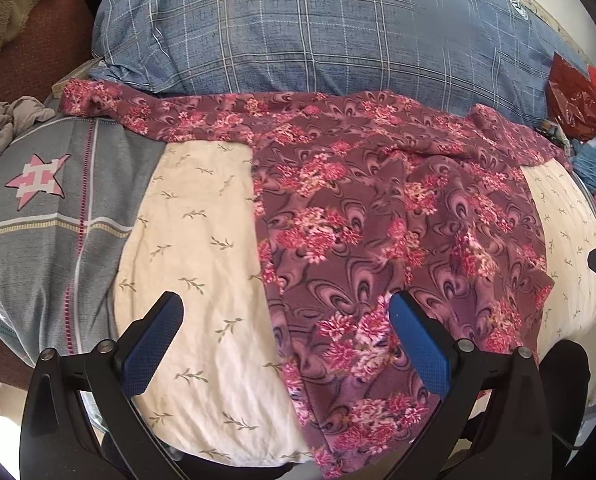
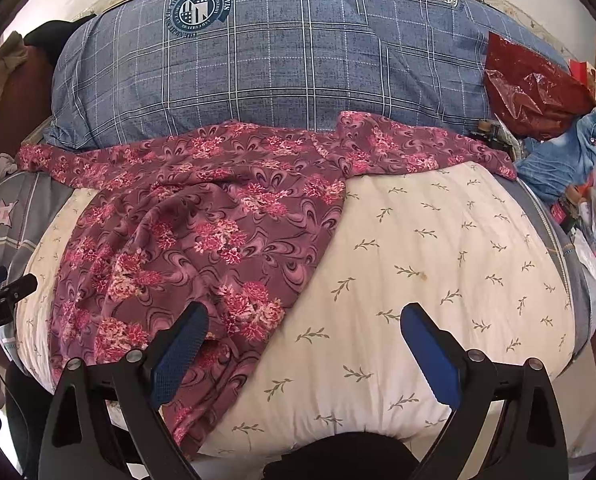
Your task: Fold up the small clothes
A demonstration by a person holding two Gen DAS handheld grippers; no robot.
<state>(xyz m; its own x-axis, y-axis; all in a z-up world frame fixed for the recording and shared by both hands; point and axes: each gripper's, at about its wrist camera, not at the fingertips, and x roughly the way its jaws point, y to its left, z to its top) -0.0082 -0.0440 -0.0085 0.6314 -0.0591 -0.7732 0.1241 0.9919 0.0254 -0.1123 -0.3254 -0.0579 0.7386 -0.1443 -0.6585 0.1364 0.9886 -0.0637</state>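
Note:
A maroon floral garment (image 1: 377, 216) lies spread on a cream leaf-print cushion (image 1: 194, 248), its sleeves stretched along the far edge. My left gripper (image 1: 286, 320) hovers open over the garment's near left edge, nothing between its blue pads. In the right wrist view the same garment (image 2: 202, 232) covers the cushion's (image 2: 437, 264) left half. My right gripper (image 2: 303, 328) stands open above the garment's near right edge, its left pad over the cloth, holding nothing. The left gripper's tip shows at that view's left edge.
A blue plaid pillow (image 2: 282, 64) rises behind the garment. A grey star-print cover (image 1: 46, 200) lies left with a crumpled grey cloth (image 1: 2, 128). A red plastic bag (image 2: 533, 88), blue denim (image 2: 565, 160) and clutter sit at the right.

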